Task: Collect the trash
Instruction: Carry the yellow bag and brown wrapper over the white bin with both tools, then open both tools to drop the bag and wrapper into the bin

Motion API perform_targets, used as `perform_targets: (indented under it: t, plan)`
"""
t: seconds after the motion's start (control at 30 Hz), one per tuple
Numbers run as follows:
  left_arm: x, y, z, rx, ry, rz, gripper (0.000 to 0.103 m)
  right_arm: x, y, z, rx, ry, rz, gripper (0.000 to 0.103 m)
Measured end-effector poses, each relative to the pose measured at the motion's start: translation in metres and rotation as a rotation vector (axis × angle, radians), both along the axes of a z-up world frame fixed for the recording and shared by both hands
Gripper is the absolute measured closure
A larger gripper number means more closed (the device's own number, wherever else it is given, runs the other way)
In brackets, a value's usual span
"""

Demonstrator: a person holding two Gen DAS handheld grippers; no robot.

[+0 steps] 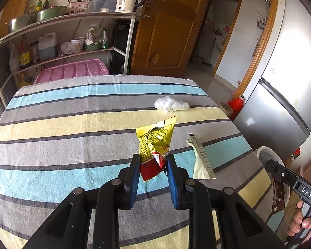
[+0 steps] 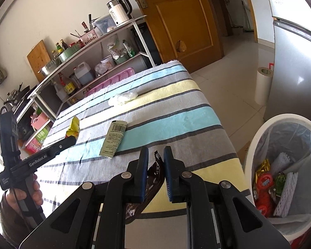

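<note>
Left wrist view: the left gripper (image 1: 153, 164) has its blue pads pressed nearly together on the red lower end of a yellow and red snack wrapper (image 1: 155, 143), which stands up crumpled above the jaws, clear of the striped tablecloth (image 1: 72, 124). Just to its right a pale green sachet (image 1: 201, 159) lies flat on the cloth, and farther back a crumpled white plastic wad (image 1: 171, 103) rests on a yellow stripe, well apart from both. At the lower right edge the right gripper comes in, held by a hand (image 1: 300, 222), with a dark brown wrapper (image 1: 278, 188) hanging from it.

Right wrist view shows the right gripper (image 2: 156, 161) closed almost fully on that dark brown wrapper, whose top pokes up between the pads while the rest hangs below them over the table's near edge. To the right, beside the table, stands a white bin (image 2: 257, 166) lined with a clear bag and already holding red, green and gold packets and white foam netting. A silver fridge (image 2: 296, 62) stands behind it. Nothing lies between the gripper and the bin.
</note>
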State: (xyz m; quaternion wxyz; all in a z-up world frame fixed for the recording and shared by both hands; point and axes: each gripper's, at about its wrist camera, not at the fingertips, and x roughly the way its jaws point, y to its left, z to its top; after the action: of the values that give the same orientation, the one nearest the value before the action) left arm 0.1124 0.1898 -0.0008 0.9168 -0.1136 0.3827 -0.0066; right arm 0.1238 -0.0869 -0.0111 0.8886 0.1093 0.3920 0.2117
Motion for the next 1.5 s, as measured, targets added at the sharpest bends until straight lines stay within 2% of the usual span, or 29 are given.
perform_targets:
  t: [0.33, 0.77, 1.03, 1.1, 1.33, 1.4, 1.5]
  plan:
    - [-0.003, -0.052, 0.026, -0.003, -0.047, -0.103, 0.078, -0.011, -0.044, 0.02, -0.004, -0.052, -0.069, 0.087]
    - [0.011, -0.154, 0.045, -0.006, -0.083, -0.294, 0.078, -0.028, -0.125, 0.034, -0.023, -0.089, -0.201, 0.087]
    - [0.021, -0.226, 0.037, -0.018, -0.06, -0.438, 0.077, -0.035, -0.177, 0.031, -0.064, -0.086, -0.302, 0.087]
    - [0.024, -0.245, 0.032, 0.003, -0.052, -0.469, 0.077, -0.035, -0.187, 0.028, -0.078, -0.081, -0.323, 0.087]
    - [0.034, -0.295, 0.006, 0.035, 0.006, -0.536, 0.077, -0.026, -0.217, 0.003, -0.125, -0.031, -0.378, 0.087]
    - [0.033, -0.307, -0.001, 0.068, 0.005, -0.549, 0.077, -0.022, -0.224, -0.005, -0.131, -0.009, -0.385, 0.087]
    - [0.037, -0.317, -0.01, 0.054, 0.034, -0.568, 0.077, -0.015, -0.23, -0.014, -0.155, 0.016, -0.395, 0.087]
